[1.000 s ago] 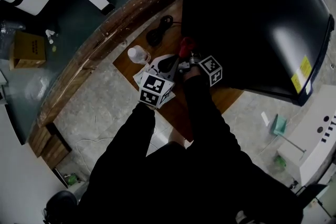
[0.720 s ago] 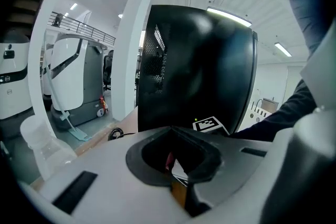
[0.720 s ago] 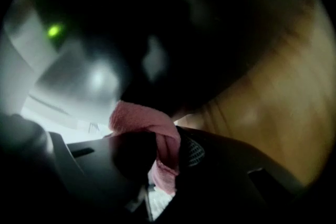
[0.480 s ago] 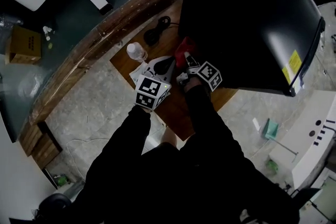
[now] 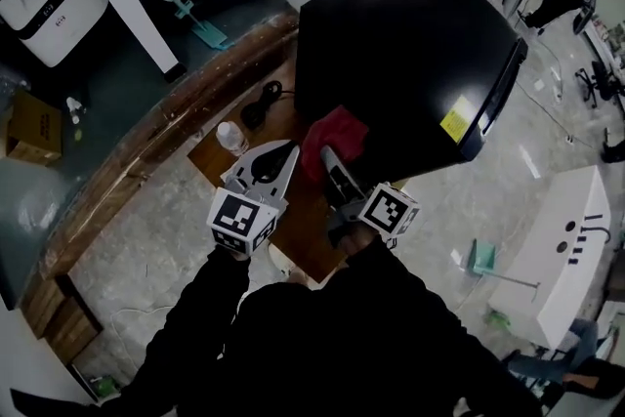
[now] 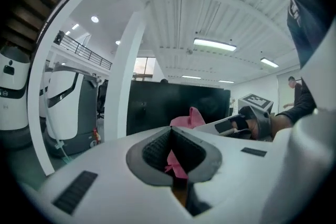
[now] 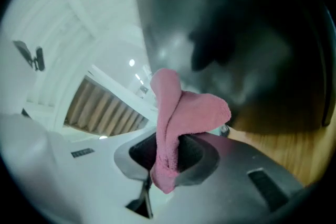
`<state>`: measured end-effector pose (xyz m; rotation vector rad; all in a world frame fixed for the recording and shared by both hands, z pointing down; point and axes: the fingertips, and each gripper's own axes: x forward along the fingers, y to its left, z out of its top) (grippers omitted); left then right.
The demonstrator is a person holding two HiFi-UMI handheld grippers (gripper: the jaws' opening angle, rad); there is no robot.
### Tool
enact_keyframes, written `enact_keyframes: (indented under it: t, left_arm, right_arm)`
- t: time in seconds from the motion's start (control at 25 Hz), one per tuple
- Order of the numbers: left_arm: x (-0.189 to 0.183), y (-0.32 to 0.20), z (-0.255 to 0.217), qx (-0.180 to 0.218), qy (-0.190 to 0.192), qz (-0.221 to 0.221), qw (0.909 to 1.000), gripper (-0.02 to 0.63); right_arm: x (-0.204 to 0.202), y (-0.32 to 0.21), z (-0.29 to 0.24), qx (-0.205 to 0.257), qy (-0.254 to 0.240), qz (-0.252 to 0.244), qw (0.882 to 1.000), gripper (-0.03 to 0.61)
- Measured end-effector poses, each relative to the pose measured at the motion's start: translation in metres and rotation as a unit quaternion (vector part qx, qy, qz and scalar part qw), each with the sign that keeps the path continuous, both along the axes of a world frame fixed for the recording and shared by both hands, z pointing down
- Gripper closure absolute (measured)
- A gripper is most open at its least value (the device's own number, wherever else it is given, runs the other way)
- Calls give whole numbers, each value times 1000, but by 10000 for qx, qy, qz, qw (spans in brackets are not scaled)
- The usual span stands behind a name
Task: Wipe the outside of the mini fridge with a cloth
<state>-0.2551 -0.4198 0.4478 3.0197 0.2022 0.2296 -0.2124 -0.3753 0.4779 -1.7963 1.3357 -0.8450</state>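
- At the near wall of the mini fridge [image 5: 410,44], low down, my right gripper [image 5: 329,161] is clamped on a fold of the pink cloth [image 5: 335,134]. The cloth bunches up against or just short of the black panel; I cannot tell whether it touches.
- Only a narrow pleat sits between the pads, with most of the cloth flopping free above them. Hard rubbing could drag that pleat out and drop the cloth onto the wooden board [image 5: 308,215].
- If the free flap folds away, the bare jaw tips would meet the glossy panel and could scratch it.
- My left gripper [image 5: 285,154] has its jaws drawn nearly together on nothing, as far as I can judge; the pink in the slit looks like cloth beyond them. It hangs just beside the cloth, so a wide stroke could knock the two grippers together.
- A bottle [image 5: 230,138] and a coiled cable [image 5: 262,104] lie near my left side; a careless swing could tip the bottle.
- Wiping over the yellow label [image 5: 455,125] could catch its edge.
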Motion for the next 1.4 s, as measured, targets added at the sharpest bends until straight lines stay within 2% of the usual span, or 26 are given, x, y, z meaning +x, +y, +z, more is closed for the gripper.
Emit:
enact_keyframes:
  t: [0.16, 0.32, 0.56, 0.84, 1.12, 1.4]
  left_arm:
    - [11, 32, -57, 119, 496, 353, 9981, 607]
    - [26, 60, -82, 146, 716, 637, 9953, 607]
    - [45, 90, -83, 177, 668, 896, 9936, 607]
    - [64, 100, -68, 206, 467, 970, 9940, 607]
    - [78, 112, -29, 222, 186, 1041, 9941, 607]
    - [86, 110, 34, 125, -290, 995, 9945, 607]
  right_arm:
    - [14, 39, -69, 425, 253, 357, 9981, 511]
    - [36, 76, -94, 792, -27, 817, 9935, 511]
    - [76, 116, -71, 1163, -961, 1474, 9775, 511]
    - [91, 120, -58, 1519, -1417, 1522, 9663, 512]
    - [93, 124, -20, 1373, -1552, 1553, 9659, 514]
    - [96, 124, 54, 840, -1899, 1710, 9631, 514]
